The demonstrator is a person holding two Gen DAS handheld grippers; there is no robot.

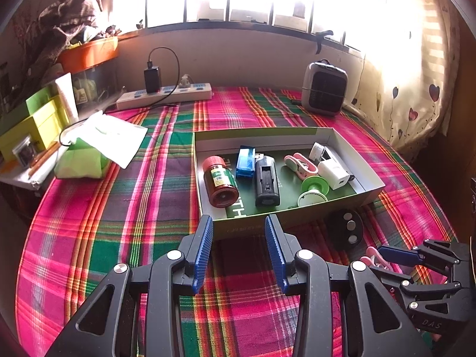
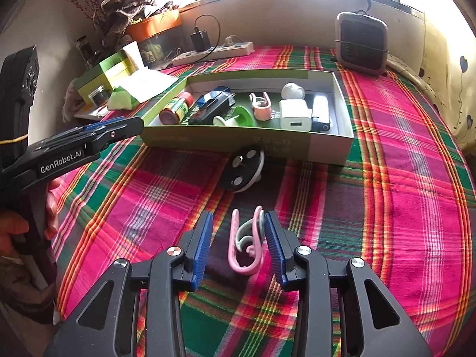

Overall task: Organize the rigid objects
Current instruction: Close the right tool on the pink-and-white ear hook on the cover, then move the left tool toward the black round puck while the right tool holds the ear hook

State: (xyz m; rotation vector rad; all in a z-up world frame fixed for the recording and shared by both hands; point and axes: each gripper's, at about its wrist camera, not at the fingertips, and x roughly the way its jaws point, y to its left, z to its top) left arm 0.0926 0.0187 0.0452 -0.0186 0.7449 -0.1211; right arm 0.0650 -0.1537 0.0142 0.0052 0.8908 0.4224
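Note:
A shallow cardboard box [image 1: 369, 192] [image 2: 346, 145] lies on the plaid cloth and holds a red-capped brown bottle [image 1: 220, 181], a blue case [image 1: 245, 162], a black device [image 1: 266, 181], a pink clip [image 1: 299, 165], a green spool [image 1: 314, 190] and a white charger [image 1: 333, 174]. A black round disc [image 1: 346, 232] [image 2: 245, 169] leans against the box front. A pink clip [image 2: 247, 244] lies on the cloth between the open fingers of my right gripper [image 2: 238, 247], near the right pad. My left gripper [image 1: 239, 250] is open and empty, just before the box front.
A white power strip [image 1: 165, 95] with a black charger sits at the back. A grey heater [image 1: 324, 89] stands at back right. Green and yellow boxes [image 1: 32, 125] and a green tissue pack [image 1: 83, 160] lie at the left. A curtain [image 1: 416, 89] hangs at right.

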